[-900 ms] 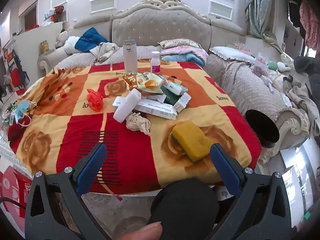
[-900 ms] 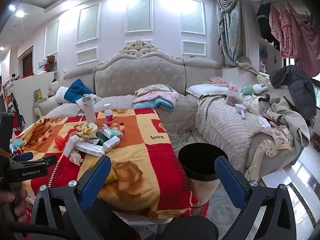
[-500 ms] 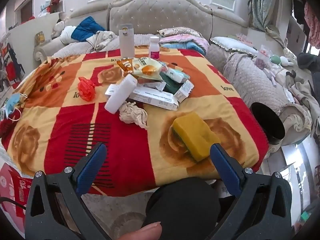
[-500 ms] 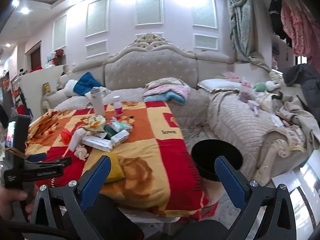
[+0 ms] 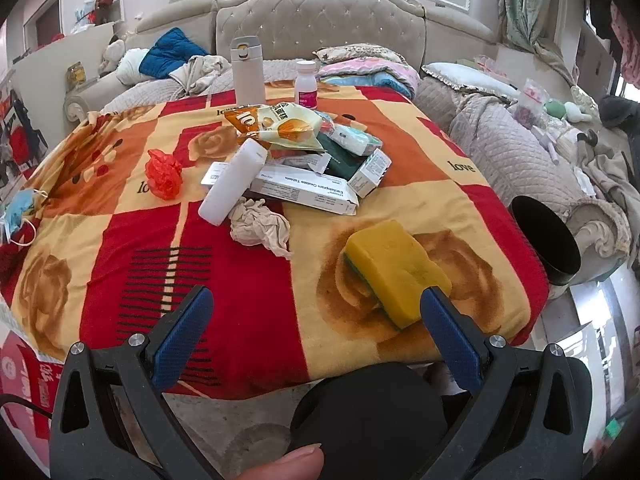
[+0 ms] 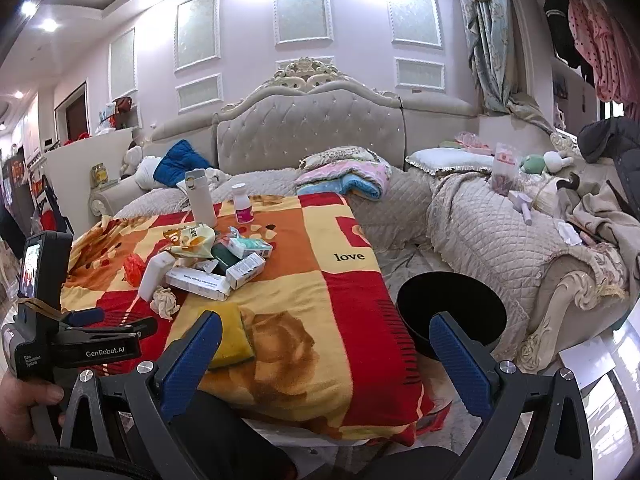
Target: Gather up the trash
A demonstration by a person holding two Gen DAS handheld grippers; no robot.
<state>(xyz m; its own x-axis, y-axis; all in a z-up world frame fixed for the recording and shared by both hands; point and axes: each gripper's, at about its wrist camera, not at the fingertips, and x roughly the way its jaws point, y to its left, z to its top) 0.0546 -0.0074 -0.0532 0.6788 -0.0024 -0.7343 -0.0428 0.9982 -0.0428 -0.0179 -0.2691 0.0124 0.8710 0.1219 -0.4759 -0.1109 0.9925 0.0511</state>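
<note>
On blanket-covered table (image 5: 256, 320): trash heap (image 5: 296, 168) (sofas behind).

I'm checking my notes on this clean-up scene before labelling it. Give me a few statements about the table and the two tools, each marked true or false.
1. Both tools are open and hold nothing. True: the left tool and right tool stand wide and empty.
2. The yellow sponge lies on the checked blanket. True.
3. The black bin stands on the blanket. False: it stands on the floor beside the table.
4. The crumpled tissue is inside the bin. False: it lies on the blanket by the white bottle.
5. The thermos stands upright. True.
</note>
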